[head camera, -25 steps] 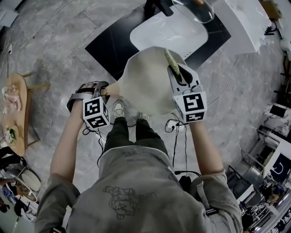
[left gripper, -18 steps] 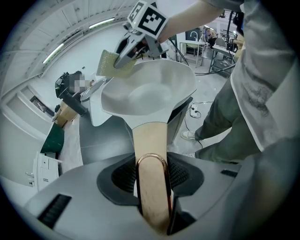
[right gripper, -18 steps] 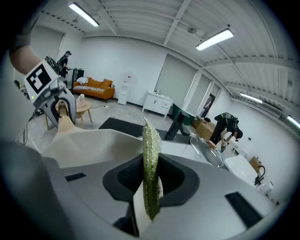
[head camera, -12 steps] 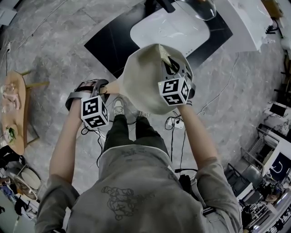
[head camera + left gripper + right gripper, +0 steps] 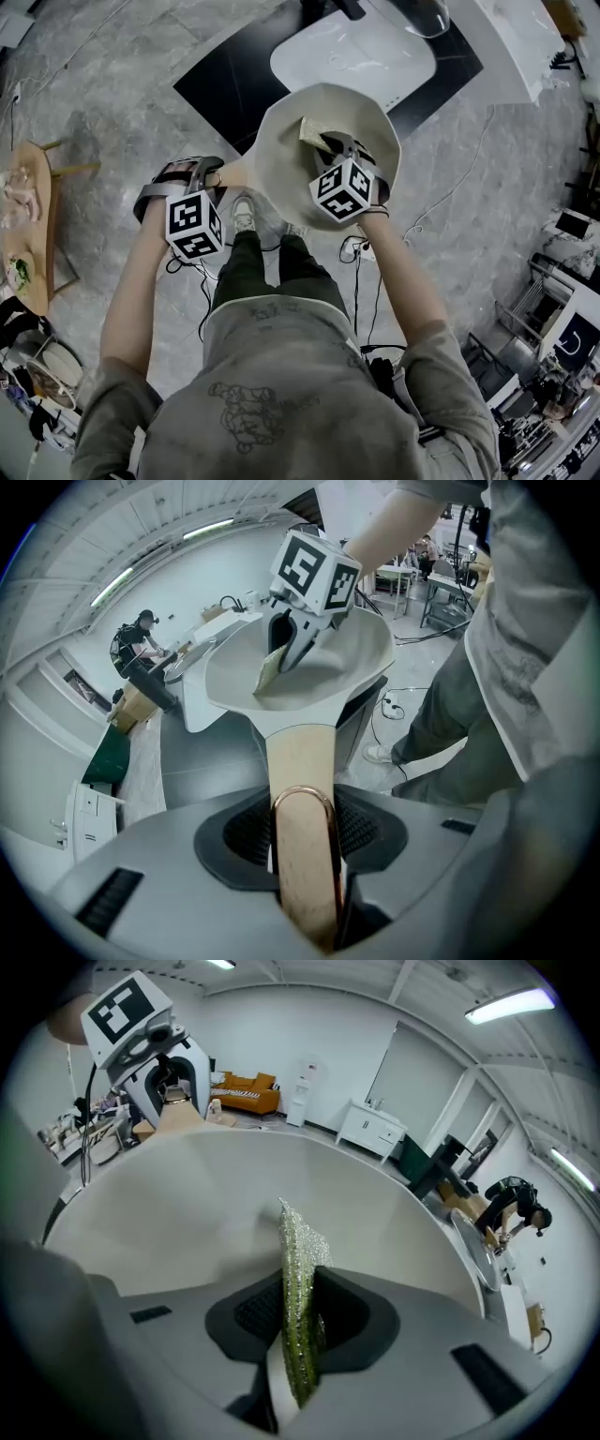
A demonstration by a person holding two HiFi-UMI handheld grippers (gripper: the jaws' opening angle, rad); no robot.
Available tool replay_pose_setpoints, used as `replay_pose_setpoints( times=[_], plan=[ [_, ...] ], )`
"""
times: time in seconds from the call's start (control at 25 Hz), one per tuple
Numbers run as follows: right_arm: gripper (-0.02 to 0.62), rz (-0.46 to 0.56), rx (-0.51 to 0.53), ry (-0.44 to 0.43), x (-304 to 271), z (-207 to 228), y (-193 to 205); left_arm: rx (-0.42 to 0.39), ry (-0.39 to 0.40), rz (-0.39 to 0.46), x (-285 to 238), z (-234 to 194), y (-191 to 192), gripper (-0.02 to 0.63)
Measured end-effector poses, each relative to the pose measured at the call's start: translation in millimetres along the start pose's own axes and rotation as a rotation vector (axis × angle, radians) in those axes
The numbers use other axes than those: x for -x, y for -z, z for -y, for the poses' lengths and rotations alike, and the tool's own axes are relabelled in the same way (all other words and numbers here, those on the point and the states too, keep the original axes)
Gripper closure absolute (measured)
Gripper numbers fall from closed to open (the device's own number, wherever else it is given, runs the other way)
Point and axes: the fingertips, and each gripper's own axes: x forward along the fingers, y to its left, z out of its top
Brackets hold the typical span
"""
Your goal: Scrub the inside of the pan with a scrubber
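Item 1. Pan (image 5: 281,164): pale cream, wide and shallow, held off the ground in front of the person's legs (image 5: 272,272) and above the grey marbled floor (image 5: 122,84). Inside faces up and slightly toward the person. Its light wooden handle (image 5: 302,761), with a copper-coloured loop at the end, runs out toward the person's left.

Item 2. Left gripper (image 5: 305,832): jaws clamped on the end of the handle, one dark ribbed pad on either side of it, carrying the pan. Marker cube (image 5: 195,225) sits on top (black squares on white).

Item 3. Scrubber (image 5: 298,1269): thin, flat, glittery yellow-green pad, standing on edge. Located inside the pan's bowl, on the side away from the handle.

Item 4. Right gripper (image 5: 323,142): jaws closed on the scrubber, which sticks out past the fingertips. Gripper pointed down into the bowl, fingertips below the rim. In the left gripper view the scrubber's lower corner lies at the pan's inner surface; contact cannot be confirmed.

Item 5. Surroundings: black mat (image 5: 225,84) on the floor beyond the pan, with a white rounded unit (image 5: 375,52) on it
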Motion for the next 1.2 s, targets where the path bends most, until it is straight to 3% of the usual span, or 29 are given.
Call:
replay_pose_setpoints(
  times=[0.16,0.32,0.56,0.84,1.04,1.12,1.2],
  plan=[
    [0.512,0.004,0.048,-0.147,10,-29,-1,0.006,-0.004,0.004,1,0,1,0.448],
    [0.512,-0.055,0.122,-0.301,29,-59,9,0.001,-0.005,0.002,-1,0,0,0.449],
    [0.514,-0.199,0.114,-0.602,66,-107,27,0.005,-0.003,-0.001,1,0,0,0.449],
    [0.512,-0.224,0.138,-0.854,117,-131,25,0.016,0.001,-0.006,1,1,1,0.449],
    [0.514,-0.203,0.132,-0.952,154,-120,16,0.011,-0.001,-0.013,0,1,2,0.449],
    [0.514,-0.149,0.140,-0.916,161,-104,2,0.007,0.001,-0.012,0,2,2,0.449],
    [0.514,-0.076,0.177,-0.797,157,-80,-20,0.007,0.002,-0.009,0,2,2,0.449]
  ],
)
